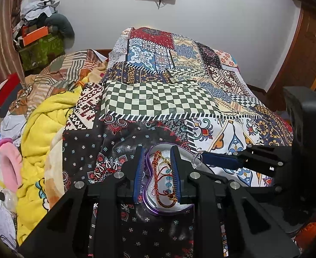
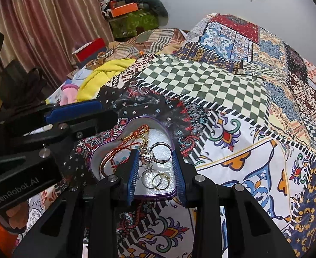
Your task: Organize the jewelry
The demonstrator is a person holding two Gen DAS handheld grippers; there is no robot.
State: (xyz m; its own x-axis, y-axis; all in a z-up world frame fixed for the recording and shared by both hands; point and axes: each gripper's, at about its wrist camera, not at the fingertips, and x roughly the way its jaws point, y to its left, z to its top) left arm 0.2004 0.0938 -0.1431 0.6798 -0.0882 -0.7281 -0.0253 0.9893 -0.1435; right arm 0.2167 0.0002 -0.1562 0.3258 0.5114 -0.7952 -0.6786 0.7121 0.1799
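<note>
Hovering over the heart-shaped box (image 2: pixel 168 194), the right tongs (image 2: pixel 155 161) stand wide, a silver ring (image 2: pixel 158 153) between them. Left tongs (image 1: pixel 155 176) straddle its rim, also wide. Open bedspread (image 2: pixel 233 150) lies rightward.

A heart-shaped box (image 2: pixel 136 191) lies on the bedspread (image 2: pixel 233 90) near the bed's front edge. In it lie a braided cord bracelet (image 2: pixel 123 148) on its left side and several rings: one stone-set ring (image 2: pixel 155 152) toward the middle and a pair of plain rings (image 2: pixel 158 179) nearer the front. The right gripper (image 2: pixel 155 172) stands over the box's right part with its fingers apart, the rings between them. The left gripper (image 1: pixel 158 172) reaches in over the box's left part, fingers astride the bracelet. A heap of blankets (image 1: pixel 37 133) lies along the bed's left edge. Stacked boxes (image 2: pixel 132 17) stand behind the bed's far left corner, by the curtain (image 2: pixel 39 32).
</note>
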